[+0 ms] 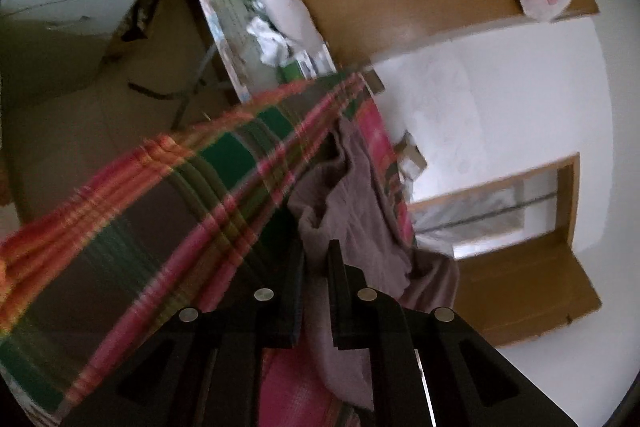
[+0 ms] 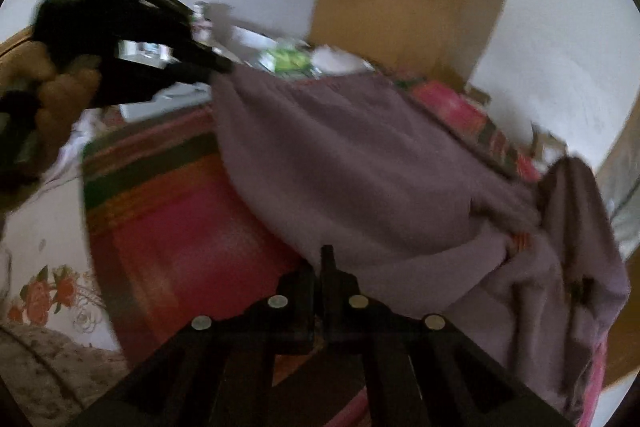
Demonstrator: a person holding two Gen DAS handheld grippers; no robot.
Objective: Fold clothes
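We hold the mauve garment [image 2: 360,163] stretched above the plaid blanket [image 2: 168,227] on the bed. Our left gripper [image 2: 218,69] pinches its far corner, our right gripper [image 2: 320,267] is clenched on its near edge, keeping it taut, probably for a clean fold.

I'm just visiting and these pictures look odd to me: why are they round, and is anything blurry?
Both views are fisheye, so edges bend and corners go black. In the left wrist view the plaid cloth is smeared by motion. In the right wrist view the purple garment and the left tool are blurred too; lighting is dim and soft.
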